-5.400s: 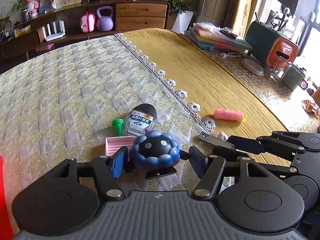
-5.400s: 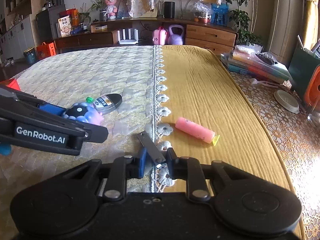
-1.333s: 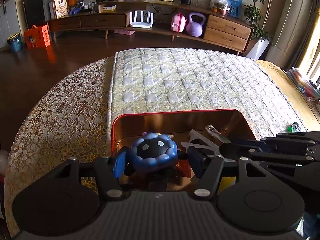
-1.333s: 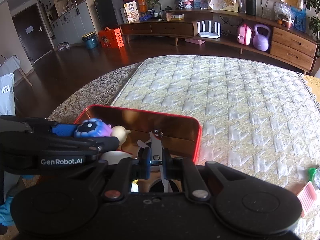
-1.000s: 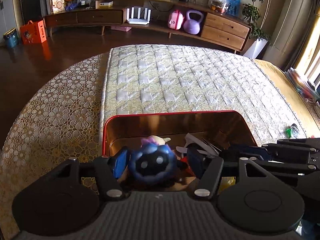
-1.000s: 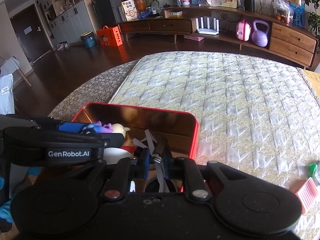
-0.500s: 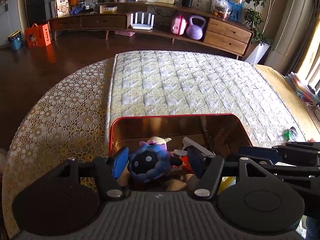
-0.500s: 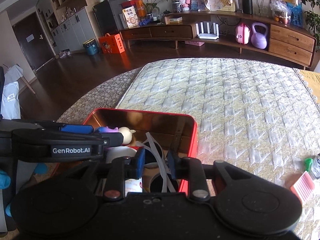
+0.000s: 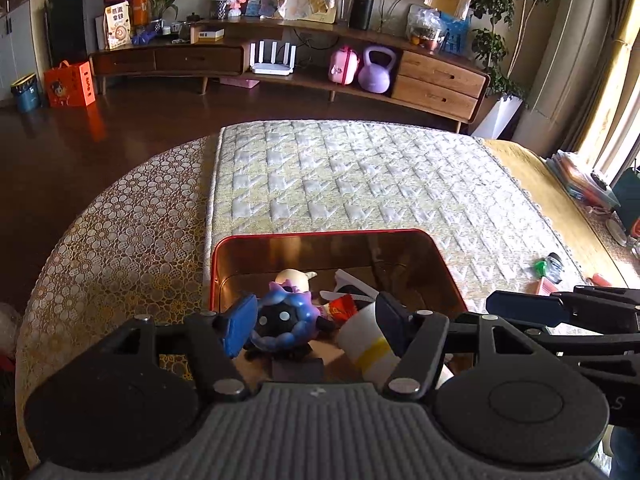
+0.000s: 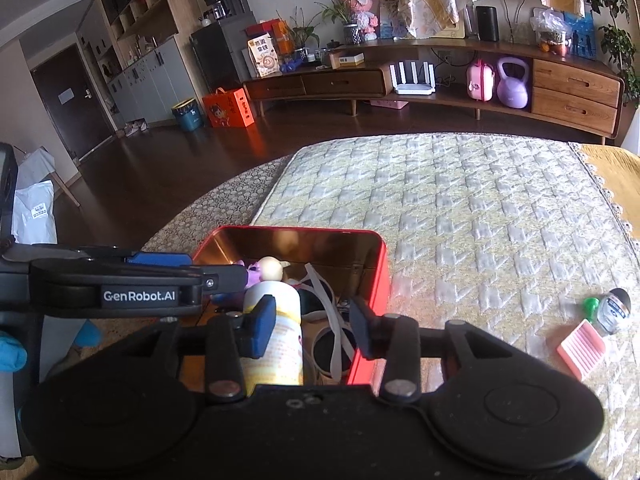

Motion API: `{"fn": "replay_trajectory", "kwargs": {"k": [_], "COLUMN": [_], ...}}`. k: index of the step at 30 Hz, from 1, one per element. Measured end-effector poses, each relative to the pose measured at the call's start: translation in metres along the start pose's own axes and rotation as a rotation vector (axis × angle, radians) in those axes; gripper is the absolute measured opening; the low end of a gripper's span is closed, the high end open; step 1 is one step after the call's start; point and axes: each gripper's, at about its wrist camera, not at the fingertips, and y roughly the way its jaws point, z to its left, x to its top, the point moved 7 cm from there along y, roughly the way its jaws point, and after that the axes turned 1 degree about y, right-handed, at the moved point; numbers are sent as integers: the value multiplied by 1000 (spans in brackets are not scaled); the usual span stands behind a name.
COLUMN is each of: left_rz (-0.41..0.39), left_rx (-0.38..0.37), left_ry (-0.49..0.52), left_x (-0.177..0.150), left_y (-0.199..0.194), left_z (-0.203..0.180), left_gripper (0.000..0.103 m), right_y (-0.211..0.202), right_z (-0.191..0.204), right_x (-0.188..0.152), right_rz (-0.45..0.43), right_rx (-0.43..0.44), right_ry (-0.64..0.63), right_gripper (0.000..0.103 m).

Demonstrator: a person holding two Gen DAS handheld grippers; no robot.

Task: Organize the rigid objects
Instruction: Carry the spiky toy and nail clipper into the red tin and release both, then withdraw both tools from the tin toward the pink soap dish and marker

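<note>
A red tin [image 9: 448,264] with a shiny gold inside sits on the quilted table near its left end; it also shows in the right wrist view [image 10: 380,272]. My left gripper [image 9: 316,320] is open above the tin, and the blue spotted ball toy [image 9: 286,320] lies loose in the tin between its fingers. My right gripper [image 10: 312,320] is open and empty over the tin. Inside the tin lie a white bottle [image 10: 276,336], white-framed glasses [image 10: 332,328] and a small pale figure [image 10: 270,268].
A pink comb [image 10: 582,346], a green piece [image 10: 590,306] and a small dark bottle [image 10: 614,308] lie on the quilt to the right of the tin. The table's round edge and the dark floor lie to the left. A wooden sideboard stands at the back.
Both grippers carried their objects to the tin and opened. The ball toy dropped from the left gripper into the tin; the metal clipper left the right gripper.
</note>
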Motion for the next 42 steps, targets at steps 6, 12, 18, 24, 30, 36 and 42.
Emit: {"fn": "replay_trajectory", "kwargs": {"k": [6, 12, 18, 24, 30, 36, 42], "left_rz": [-35, -48, -60, -61, -68, -79, -81], "left_rx": [-22, -45, -64, -97, -134, -146, -170], "left_ry": [14, 24, 41, 62, 84, 131, 182], "left_x": [-2, -5, -11, -18, -24, -31, -36], "left_y": [-22, -36, -44, -49, -49, -43, -29], "left_z": [-16, -35, -58, -88, -122, -159, -199], "left_gripper": [70, 71, 73, 77, 80, 81, 81], "right_y": [-23, -48, -76, -101, -124, -138, -149], "right_z": [2, -8, -29, -56, -86, -121, -163], "right_x": [-8, -18, -27, -39, -54, -68, -75], "right_rz": [-29, -59, -107, -142, -170, -168, -166], "right_rx": [4, -3, -22, -55, -97, -170, -245], "right_ry": [8, 29, 81, 118, 123, 128, 148], "right_gripper": [53, 64, 84, 94, 102, 102, 102]}}
